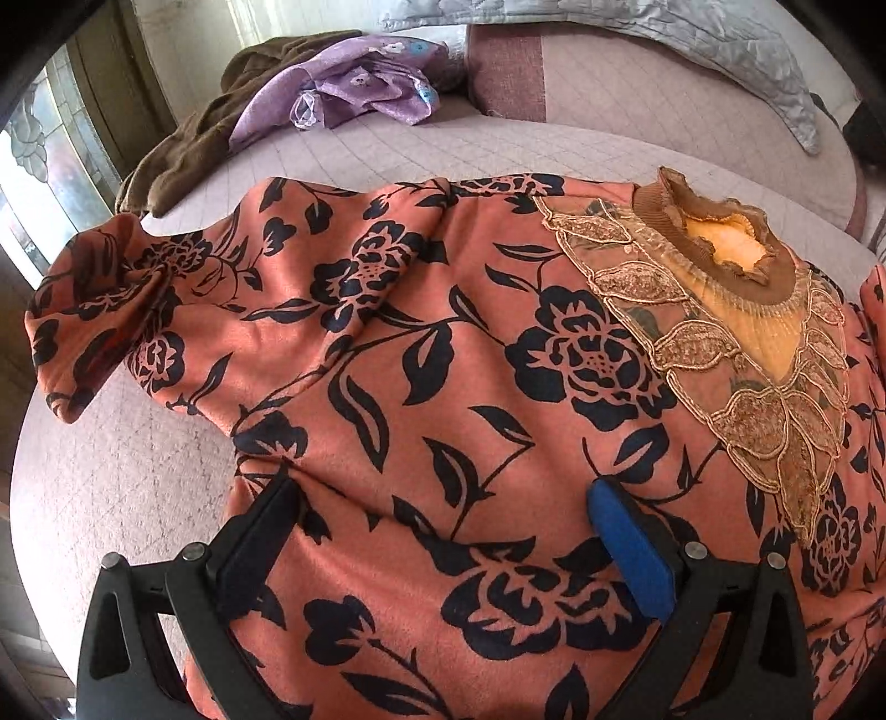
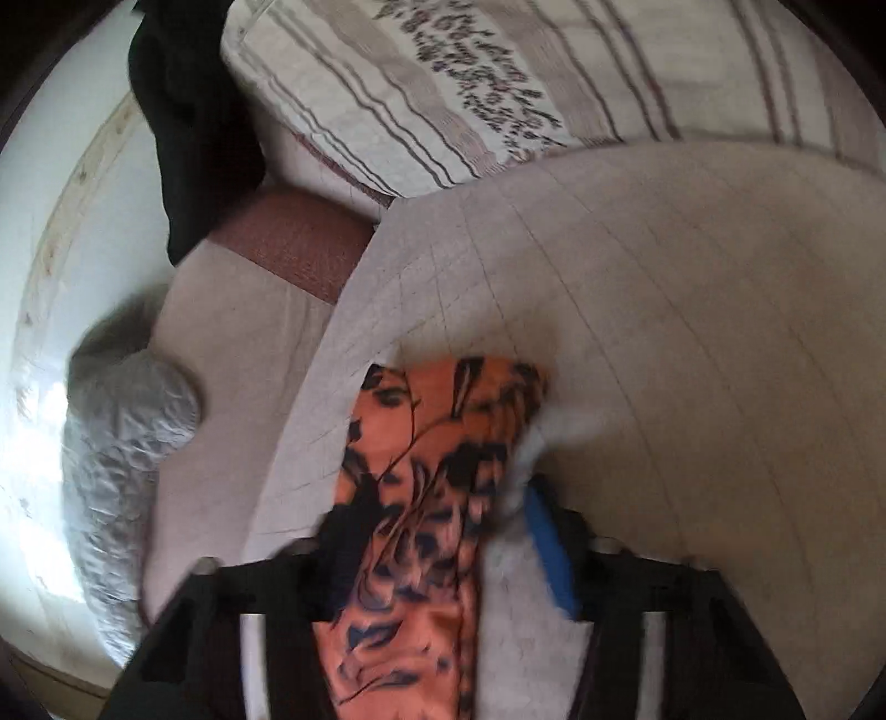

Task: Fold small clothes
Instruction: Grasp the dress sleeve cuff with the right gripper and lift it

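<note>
An orange top with black flowers [image 1: 454,354] lies spread on the pale quilted bed [image 1: 111,476], its gold lace collar [image 1: 725,310] at the right and one sleeve [image 1: 105,310] out to the left. My left gripper [image 1: 443,498] hovers open just over the body of the top, fingers wide apart. In the right wrist view a strip of the same orange fabric [image 2: 421,487], likely a sleeve, runs between the fingers of my right gripper [image 2: 437,509]. The view is blurred, and the fingers stand apart around the fabric.
A brown garment [image 1: 194,133] and a purple floral cloth [image 1: 360,83] lie at the far left of the bed. A grey quilted pillow [image 1: 720,50] lies behind. A striped pillow [image 2: 443,83] and a dark garment [image 2: 199,127] lie beyond the right gripper.
</note>
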Demonstrator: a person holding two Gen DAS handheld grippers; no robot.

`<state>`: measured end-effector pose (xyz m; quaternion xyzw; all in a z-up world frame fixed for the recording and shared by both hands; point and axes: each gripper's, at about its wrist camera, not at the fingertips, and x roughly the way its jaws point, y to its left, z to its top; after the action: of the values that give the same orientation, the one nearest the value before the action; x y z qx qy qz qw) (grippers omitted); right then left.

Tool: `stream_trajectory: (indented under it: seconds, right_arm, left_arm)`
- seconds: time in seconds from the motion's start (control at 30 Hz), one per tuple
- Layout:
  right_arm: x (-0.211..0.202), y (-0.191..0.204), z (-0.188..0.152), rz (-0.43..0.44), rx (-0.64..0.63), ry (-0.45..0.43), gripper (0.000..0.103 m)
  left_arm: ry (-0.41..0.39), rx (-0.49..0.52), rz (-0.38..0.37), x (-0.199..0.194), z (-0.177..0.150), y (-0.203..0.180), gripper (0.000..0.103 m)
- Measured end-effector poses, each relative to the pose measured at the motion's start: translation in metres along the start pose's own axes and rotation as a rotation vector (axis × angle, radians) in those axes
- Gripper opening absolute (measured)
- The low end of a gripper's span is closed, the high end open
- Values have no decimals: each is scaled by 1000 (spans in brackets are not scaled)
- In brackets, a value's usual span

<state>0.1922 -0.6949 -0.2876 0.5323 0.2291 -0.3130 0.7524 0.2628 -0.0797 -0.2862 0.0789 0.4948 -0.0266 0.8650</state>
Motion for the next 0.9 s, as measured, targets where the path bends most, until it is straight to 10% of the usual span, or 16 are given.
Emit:
stream_trajectory:
  seconds: [0.07,0.3,0.53,0.77,0.83,0.9]
  right_arm:
    - [5,5,6,-18,-50,12,9]
    - [-79,70,-35,193,-209,6,9]
    - [-161,181,-158,485,-411,171,9]
    - [-145,253,-310,653,-476,451,13]
    - [-136,264,-348,687,-479,560,34]
    - [-131,274,-381,697,-487,658,82]
  left_arm:
    - [4,3,-3,1,4,-1,103]
    - [-44,13,45,-19,26,19,103]
    - [-159,-115,148,-57,37,80,103]
    - [-150,-292,259,-48,37,148,103]
    - [-141,-337,249,-48,36,161,103]
    - [-132,-353,253,-48,36,167,103]
